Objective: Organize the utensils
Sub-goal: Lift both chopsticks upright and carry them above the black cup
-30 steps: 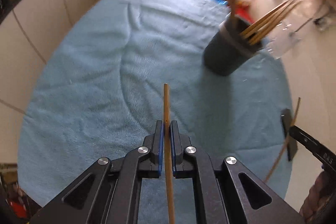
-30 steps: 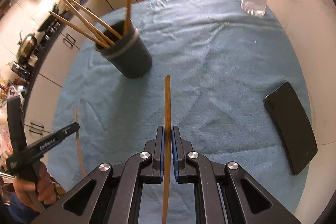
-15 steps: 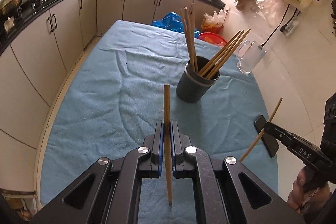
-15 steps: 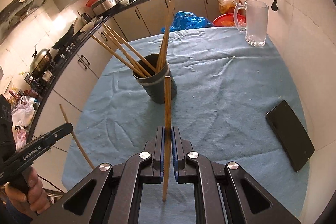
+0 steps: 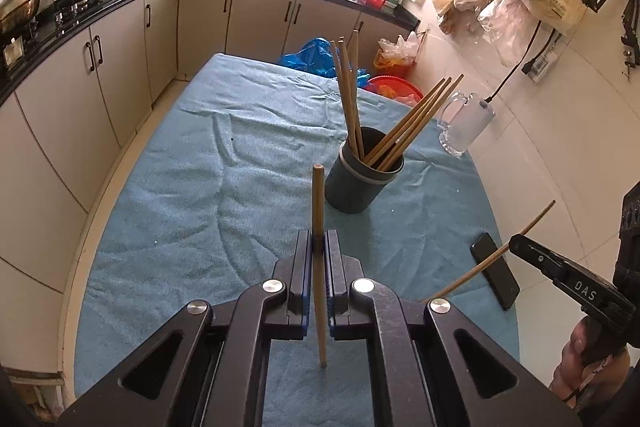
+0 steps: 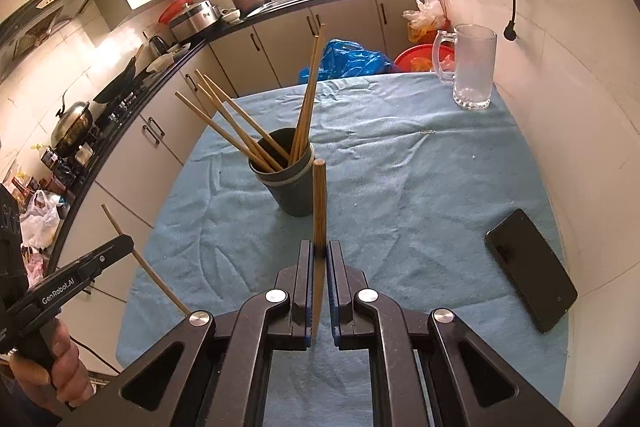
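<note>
A dark round holder (image 5: pixel 356 183) stands on the blue towel-covered table (image 5: pixel 192 187) with several wooden chopsticks (image 5: pixel 408 125) leaning in it; it also shows in the right wrist view (image 6: pixel 294 183). My left gripper (image 5: pixel 319 243) is shut on one chopstick (image 5: pixel 318 203), held high above the table's near side. My right gripper (image 6: pixel 319 251) is shut on another chopstick (image 6: pixel 319 203), also high and short of the holder. Each gripper shows at the edge of the other's view, the right one (image 5: pixel 520 247) and the left one (image 6: pixel 120 247).
A black phone (image 6: pixel 530 269) lies at the table's right edge by the tiled wall. A glass mug (image 6: pixel 472 67) stands at the far right corner. Cabinets and a counter run along the left. A blue bag (image 5: pixel 312 57) and a red basin (image 5: pixel 396 87) sit beyond the table.
Both grippers have risen and pulled back from the table with their chopsticks still held. The views now look over the holder toward the kitchen.
</note>
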Motion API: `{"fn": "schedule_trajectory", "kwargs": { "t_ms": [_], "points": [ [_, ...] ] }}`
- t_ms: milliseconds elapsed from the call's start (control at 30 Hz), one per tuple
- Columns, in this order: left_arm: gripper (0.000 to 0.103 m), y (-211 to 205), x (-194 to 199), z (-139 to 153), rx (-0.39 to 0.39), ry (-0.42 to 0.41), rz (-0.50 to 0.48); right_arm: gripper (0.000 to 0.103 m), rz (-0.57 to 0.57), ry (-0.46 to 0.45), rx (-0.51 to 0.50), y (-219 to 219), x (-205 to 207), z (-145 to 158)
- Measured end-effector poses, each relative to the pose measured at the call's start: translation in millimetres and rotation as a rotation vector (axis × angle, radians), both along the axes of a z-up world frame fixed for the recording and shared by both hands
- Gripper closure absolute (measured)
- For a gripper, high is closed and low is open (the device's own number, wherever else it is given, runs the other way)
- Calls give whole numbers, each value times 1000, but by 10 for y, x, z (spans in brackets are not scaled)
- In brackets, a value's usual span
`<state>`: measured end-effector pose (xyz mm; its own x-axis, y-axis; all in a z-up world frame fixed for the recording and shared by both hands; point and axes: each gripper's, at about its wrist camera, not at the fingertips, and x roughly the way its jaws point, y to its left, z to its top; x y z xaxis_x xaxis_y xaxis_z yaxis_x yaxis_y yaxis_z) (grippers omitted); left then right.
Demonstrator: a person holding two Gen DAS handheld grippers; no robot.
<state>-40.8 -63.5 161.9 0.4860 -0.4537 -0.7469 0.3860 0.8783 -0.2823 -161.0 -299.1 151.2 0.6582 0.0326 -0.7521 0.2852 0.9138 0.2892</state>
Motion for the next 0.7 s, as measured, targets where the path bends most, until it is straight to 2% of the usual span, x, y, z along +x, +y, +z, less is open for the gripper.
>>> {"fn": "schedule_trajectory", "kwargs": {
  "t_ms": [700],
  "points": [
    [98, -15, 22, 288, -16, -53, -8, 96, -15, -57, 2, -87, -43, 283]
  ]
}}
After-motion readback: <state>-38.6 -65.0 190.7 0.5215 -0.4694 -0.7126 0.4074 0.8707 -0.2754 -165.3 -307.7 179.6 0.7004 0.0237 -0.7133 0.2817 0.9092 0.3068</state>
